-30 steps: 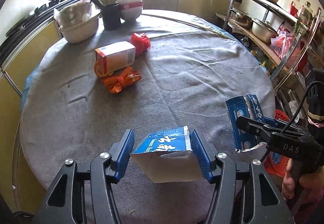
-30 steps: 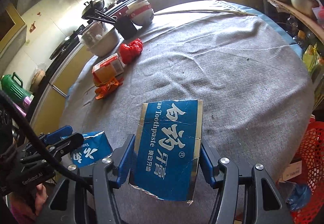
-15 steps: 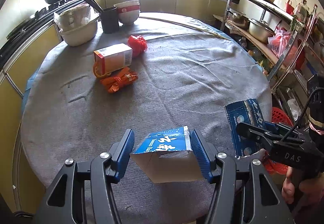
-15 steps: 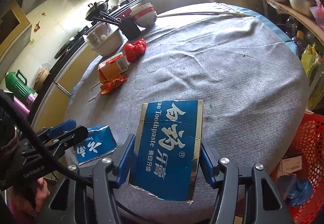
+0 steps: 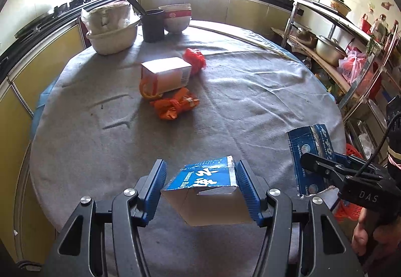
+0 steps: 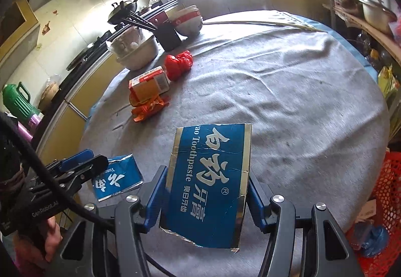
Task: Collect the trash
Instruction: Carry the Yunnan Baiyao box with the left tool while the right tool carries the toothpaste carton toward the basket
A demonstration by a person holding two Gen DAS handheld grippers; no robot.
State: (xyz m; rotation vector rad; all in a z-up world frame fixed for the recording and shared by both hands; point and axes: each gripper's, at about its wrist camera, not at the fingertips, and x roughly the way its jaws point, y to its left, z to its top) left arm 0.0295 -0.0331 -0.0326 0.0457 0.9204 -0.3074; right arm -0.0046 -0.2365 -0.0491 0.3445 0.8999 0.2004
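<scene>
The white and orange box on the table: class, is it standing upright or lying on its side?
Lying on its side. The box rests lengthwise on the grey tablecloth, its broad white face turned up.

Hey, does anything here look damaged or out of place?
Yes. Both grippers hold torn pieces of one blue toothpaste box: ragged foil edges, and the left piece gapes open. An orange wrapper lies crumpled on the tablecloth.

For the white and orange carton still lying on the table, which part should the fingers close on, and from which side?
Grip the white and orange carton across its two long side faces, coming down from above. It lies flat with its broad white face up, and the orange wrapper and red bag crowd it, so a level approach looks blocked.
</scene>
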